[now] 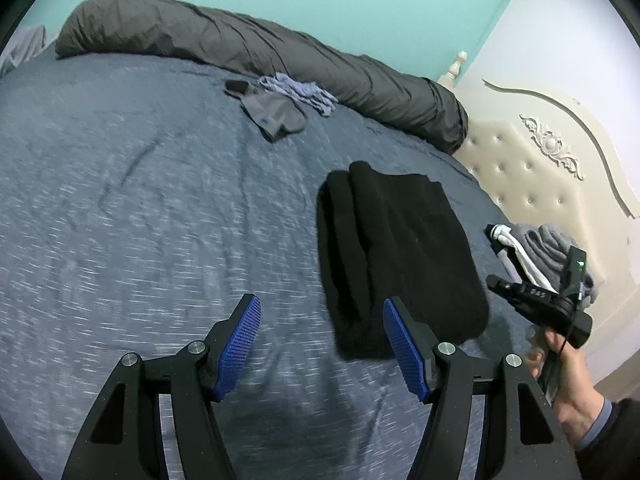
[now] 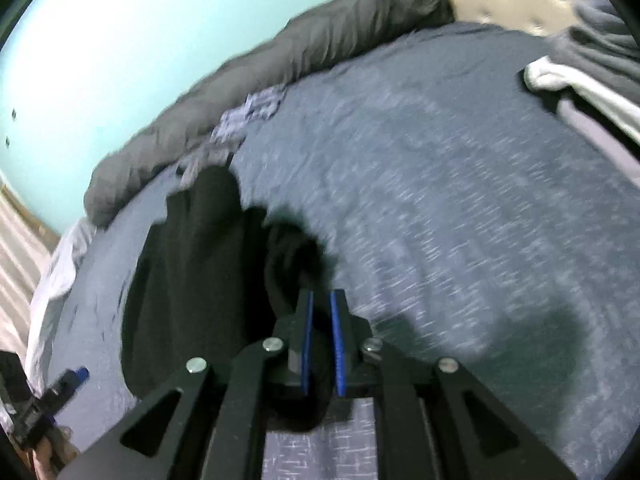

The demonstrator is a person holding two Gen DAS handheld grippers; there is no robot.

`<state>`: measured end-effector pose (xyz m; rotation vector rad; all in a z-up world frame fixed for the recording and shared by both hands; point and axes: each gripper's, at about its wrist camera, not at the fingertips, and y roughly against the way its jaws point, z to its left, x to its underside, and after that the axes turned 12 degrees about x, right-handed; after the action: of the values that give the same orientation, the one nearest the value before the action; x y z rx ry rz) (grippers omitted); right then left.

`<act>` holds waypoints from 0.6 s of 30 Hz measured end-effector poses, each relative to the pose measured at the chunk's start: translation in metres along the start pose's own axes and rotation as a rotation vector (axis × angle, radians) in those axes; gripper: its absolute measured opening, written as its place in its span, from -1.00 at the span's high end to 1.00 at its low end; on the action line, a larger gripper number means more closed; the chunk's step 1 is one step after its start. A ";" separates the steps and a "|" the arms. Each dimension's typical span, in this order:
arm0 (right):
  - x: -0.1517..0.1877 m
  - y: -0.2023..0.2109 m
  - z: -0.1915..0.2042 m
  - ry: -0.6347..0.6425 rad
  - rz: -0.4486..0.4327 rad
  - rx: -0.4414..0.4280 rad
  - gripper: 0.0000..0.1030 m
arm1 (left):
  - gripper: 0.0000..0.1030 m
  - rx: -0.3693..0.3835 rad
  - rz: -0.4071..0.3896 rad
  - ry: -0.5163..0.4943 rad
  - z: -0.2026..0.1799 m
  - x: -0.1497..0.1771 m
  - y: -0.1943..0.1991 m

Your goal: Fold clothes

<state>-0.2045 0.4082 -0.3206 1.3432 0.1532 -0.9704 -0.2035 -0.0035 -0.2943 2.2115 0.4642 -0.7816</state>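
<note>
A black garment [image 1: 396, 256] is seen folded into a long bundle on the blue-grey bed cover [image 1: 140, 208], toward the side of the bed nearer the tufted headboard [image 1: 532, 176]. In the right wrist view, part of the black cloth is caught between the nearly closed fingers of the right gripper [image 2: 321, 340], whose blue pads press on it. The left gripper [image 1: 322, 344] is held above the cover beside the garment's near end, its fingers spread wide with nothing between them. Farther off, a grey sock [image 1: 276, 114] and a pale blue crumpled item [image 1: 300, 92] are laid near a rolled grey duvet [image 1: 240, 44]. A heap of grey and white clothes [image 1: 536, 252] is piled by the headboard.
</note>
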 end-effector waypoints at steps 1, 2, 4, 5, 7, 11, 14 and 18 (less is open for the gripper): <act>-0.001 0.003 0.000 0.008 -0.009 -0.004 0.80 | -0.31 0.000 0.007 -0.005 -0.003 0.000 -0.007; -0.002 0.006 0.003 0.032 -0.016 -0.012 0.80 | -0.31 -0.001 0.013 -0.010 -0.007 -0.001 -0.014; -0.005 0.013 0.014 0.092 -0.030 -0.034 0.80 | -0.31 -0.001 0.026 -0.020 -0.014 -0.001 -0.027; -0.006 0.015 0.020 0.116 -0.037 -0.052 0.80 | -0.31 -0.004 0.030 -0.030 -0.017 -0.001 -0.032; -0.007 0.019 0.034 0.157 -0.046 -0.082 0.80 | -0.31 -0.017 0.042 -0.063 -0.027 -0.001 -0.046; -0.005 0.011 0.066 0.278 -0.029 -0.132 0.80 | -0.31 -0.065 0.082 -0.123 -0.034 0.001 -0.069; 0.003 -0.002 0.086 0.365 -0.010 -0.130 0.81 | -0.31 -0.099 0.119 -0.131 -0.030 0.005 -0.084; 0.019 -0.030 0.090 0.388 0.045 -0.058 0.92 | -0.33 -0.129 0.167 -0.119 -0.019 0.012 -0.099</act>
<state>-0.2510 0.3241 -0.3295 1.4641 0.4404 -0.6541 -0.2398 0.0779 -0.3436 2.0419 0.2597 -0.7669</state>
